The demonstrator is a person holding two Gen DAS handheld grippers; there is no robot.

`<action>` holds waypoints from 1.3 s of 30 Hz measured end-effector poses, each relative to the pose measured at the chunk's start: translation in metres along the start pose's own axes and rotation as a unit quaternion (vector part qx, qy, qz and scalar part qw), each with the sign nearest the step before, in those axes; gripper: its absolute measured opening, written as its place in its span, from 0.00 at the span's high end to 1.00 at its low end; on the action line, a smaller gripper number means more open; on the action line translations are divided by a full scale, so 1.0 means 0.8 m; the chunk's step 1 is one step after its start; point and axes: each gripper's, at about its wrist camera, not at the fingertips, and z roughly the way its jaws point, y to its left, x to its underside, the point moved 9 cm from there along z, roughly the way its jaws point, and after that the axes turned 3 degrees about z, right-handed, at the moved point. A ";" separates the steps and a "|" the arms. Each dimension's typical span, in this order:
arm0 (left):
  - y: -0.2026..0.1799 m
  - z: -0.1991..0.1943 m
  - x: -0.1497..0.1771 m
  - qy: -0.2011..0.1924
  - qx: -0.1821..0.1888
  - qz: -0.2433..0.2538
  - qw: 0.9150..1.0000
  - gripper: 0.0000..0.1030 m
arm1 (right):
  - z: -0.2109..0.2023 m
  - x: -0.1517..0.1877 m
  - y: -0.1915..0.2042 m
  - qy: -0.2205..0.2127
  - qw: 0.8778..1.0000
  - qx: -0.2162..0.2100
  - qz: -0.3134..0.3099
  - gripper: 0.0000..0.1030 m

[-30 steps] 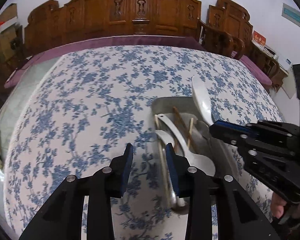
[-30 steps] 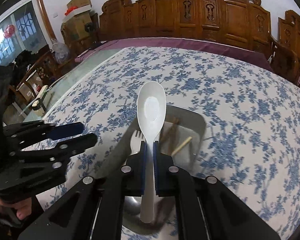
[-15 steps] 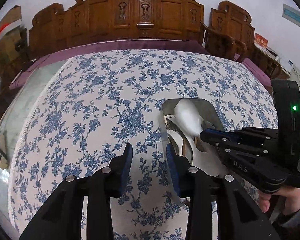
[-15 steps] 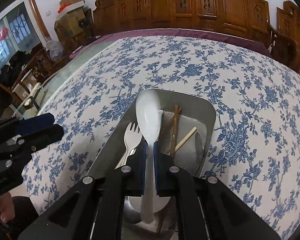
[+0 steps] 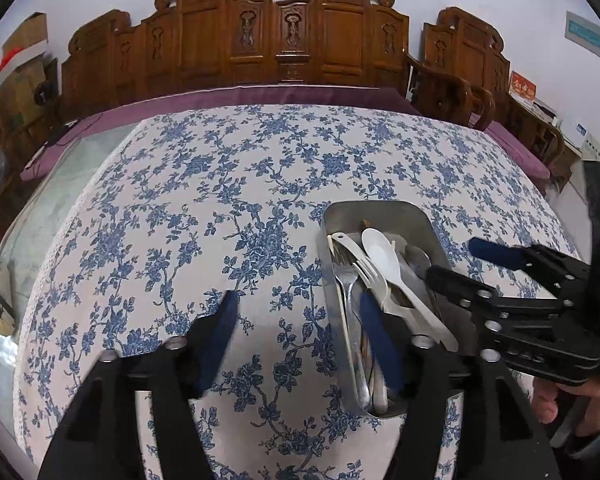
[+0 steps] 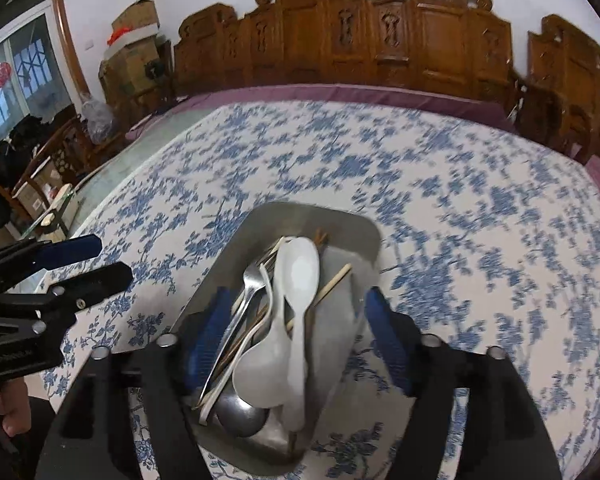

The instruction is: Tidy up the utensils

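Observation:
A metal tray (image 6: 312,216) (image 5: 380,210) on the blue-flowered tablecloth holds several utensils. Among them are a white spoon (image 6: 298,272) (image 5: 380,256), a metal fork (image 6: 248,280), wooden chopsticks (image 6: 336,280) and a metal spoon (image 6: 240,412). My right gripper (image 6: 296,306) (image 5: 474,266) hovers over the tray's near end, jaws opening. The white spoon lies loose in the tray between its fingers, and the pads are off it. My left gripper (image 5: 300,320) (image 6: 96,262) is beside the tray's left wall over the cloth. Its jaws are opening with nothing gripped.
A carved wooden bench (image 5: 284,40) with a purple cushion runs along the table's far side. Bare glass tabletop (image 5: 60,200) shows at the left past the cloth's edge. Cardboard boxes (image 6: 136,32) stand at the far left. A person's hand (image 5: 548,400) holds the right gripper.
The right gripper lowered the white spoon into the tray and let go; the spoon now lies among the other utensils. The left gripper's jaws have spread wider.

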 end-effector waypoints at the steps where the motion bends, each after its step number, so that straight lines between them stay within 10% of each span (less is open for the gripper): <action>1: -0.001 -0.002 -0.001 -0.002 -0.001 0.000 1.000 0.31 | -0.007 0.000 -0.003 -0.004 1.000 0.005 -0.001 0.18; 8: -0.012 -0.019 -0.004 -0.022 -0.014 0.000 1.000 0.07 | -0.055 0.011 -0.026 -0.019 0.999 0.020 0.022 0.02; 25: -0.081 -0.115 0.031 -0.042 -0.013 0.005 0.999 0.07 | -0.231 0.080 -0.081 -0.079 0.992 0.075 0.057 0.02; 39: -0.122 -0.245 0.008 -0.126 -0.013 0.022 0.992 0.07 | -0.364 0.058 -0.058 -0.168 0.981 0.077 0.053 0.02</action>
